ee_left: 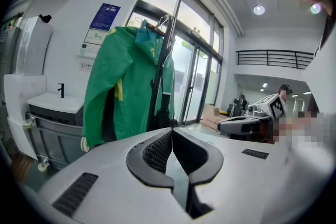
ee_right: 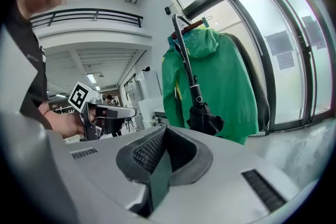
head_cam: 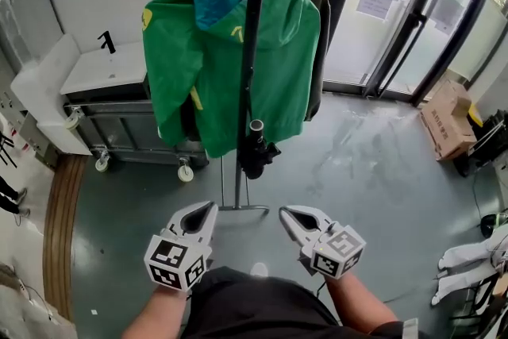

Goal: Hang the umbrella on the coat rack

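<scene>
Grey floor (head_cam: pixel 357 171) here: the coat rack (head_cam: pixel 252 52) stands on it at centre, a wheeled sink cabinet (head_cam: pixel 127 131) at left, a cardboard box (head_cam: pixel 446 121) far right.

light: bright daylight via glass doors (head_cam: pixel 397 4) | floor (head_cam: pixel 357 135) glare | gripper views: fisheye, dark corners | focus: sharp

green jacket (head_cam: pixel 214 67), black umbrella (head_cam: pixel 255 151), grey floor (head_cam: pixel 357 171)

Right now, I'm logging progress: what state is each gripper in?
Left white two-jaw gripper: closed, holding nothing.
Right white two-jaw gripper: closed, holding nothing.
</scene>
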Tool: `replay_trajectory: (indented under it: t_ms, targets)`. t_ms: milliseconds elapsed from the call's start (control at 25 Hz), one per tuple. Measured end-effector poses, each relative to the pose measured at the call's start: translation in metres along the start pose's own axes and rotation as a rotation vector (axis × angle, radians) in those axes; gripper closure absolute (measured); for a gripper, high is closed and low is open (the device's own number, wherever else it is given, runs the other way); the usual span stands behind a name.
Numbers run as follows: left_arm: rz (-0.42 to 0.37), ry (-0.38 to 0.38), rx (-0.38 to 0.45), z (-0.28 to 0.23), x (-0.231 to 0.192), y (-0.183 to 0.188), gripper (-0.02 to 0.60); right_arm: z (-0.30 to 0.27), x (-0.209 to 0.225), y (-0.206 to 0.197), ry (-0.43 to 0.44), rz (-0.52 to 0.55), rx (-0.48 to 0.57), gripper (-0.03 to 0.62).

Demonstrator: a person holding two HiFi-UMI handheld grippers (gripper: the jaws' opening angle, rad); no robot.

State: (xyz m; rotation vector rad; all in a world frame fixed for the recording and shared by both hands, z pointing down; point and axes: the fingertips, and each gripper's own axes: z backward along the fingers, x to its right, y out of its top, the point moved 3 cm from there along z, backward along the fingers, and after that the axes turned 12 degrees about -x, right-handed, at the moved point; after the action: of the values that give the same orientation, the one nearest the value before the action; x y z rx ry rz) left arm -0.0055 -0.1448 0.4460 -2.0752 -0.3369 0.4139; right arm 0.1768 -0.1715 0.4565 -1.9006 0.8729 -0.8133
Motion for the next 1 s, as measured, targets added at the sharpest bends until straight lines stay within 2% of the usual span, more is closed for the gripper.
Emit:
replay_trajectory:
  t_ms: [240, 440, 640, 840, 1000]
  targets:
    - [-0.036, -0.055, -0.019, 0.018, -0.013, -0.004, 0.566, -0.002, -0.026, 0.001, -0.059, -0.059, 0.020, 0.583]
    - [-0.031, -0.128, -0.039, 0.034, -0.025, -0.014, 0.566, -0.012, -0.056, 0.000, -0.072, -0.111, 0.042, 0.583]
    - [-0.038, -0.191, -0.057, 0.046, -0.035, -0.030, 0.566, -0.016, -0.087, -0.007, -0.133, -0.098, 0.017, 0.583]
    - [-0.021, -0.207, -0.059, 0.046, -0.043, -0.036, 0.565, -0.015, -0.097, -0.018, -0.177, -0.097, -0.009, 0.583]
    - [-0.043, -0.192, -0.049, 0.052, -0.040, -0.034, 0.566, -0.012, -0.080, -0.021, -0.191, -0.121, -0.005, 0.583]
